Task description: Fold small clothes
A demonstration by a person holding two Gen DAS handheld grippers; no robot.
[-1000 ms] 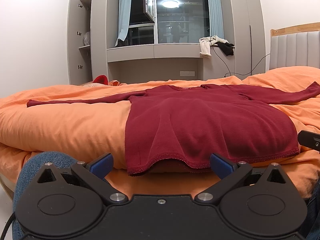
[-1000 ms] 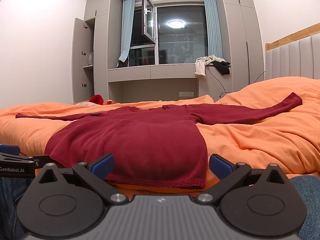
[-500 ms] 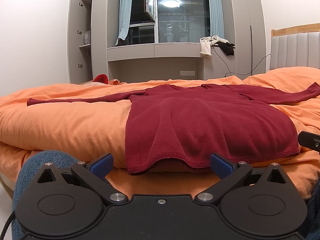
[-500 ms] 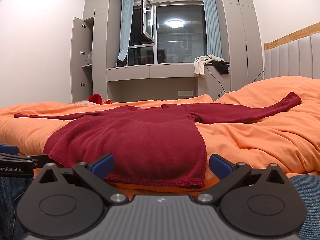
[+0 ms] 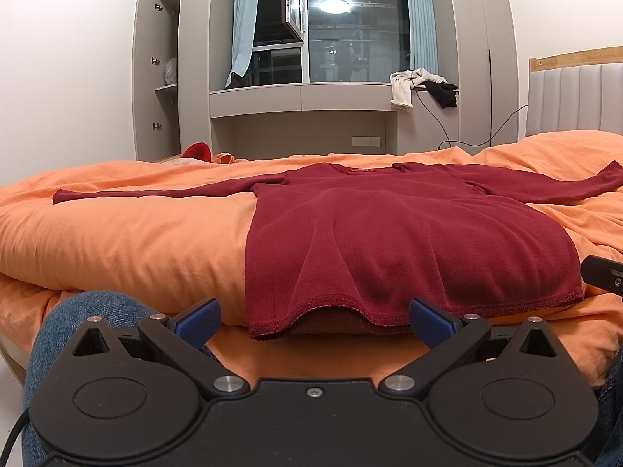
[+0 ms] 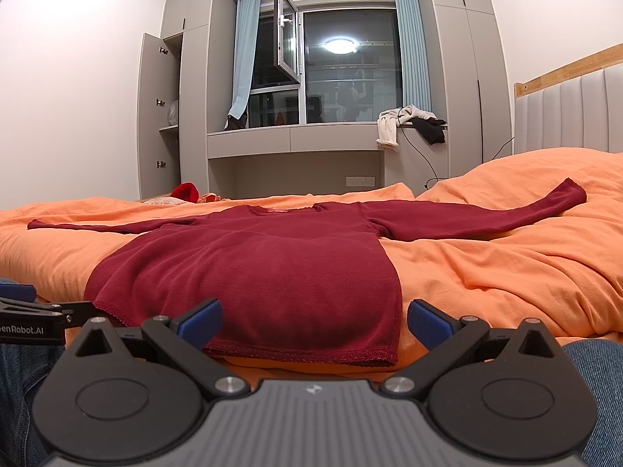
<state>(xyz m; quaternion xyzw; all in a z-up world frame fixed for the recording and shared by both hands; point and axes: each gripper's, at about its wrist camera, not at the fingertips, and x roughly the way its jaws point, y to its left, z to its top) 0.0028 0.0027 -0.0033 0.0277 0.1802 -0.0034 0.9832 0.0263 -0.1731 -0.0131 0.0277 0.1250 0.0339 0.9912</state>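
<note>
Right view alone shows whole right sleeve. Dark red long-sleeved knit shirt [image 5: 409, 241] [image 6: 264, 272] flat, sleeves spread, on orange duvet [image 5: 117, 241]. Left gripper [image 5: 313, 317], right gripper [image 6: 313, 317]: jaws wide apart, empty.

The dark red long-sleeved top [image 5: 409, 241] loses the cuff of one sleeve past the right edge of the left wrist view. The right gripper [image 5: 602, 279] enters that view only as a black sliver at right centre, its fingers out of frame; likewise the left gripper [image 6: 35, 311] is cut by the left edge of the right wrist view. The label at the collar [image 6: 277, 210] is too small to read. Contents of the open cupboard shelf [image 5: 170, 72], upper left, cannot be identified.
</note>
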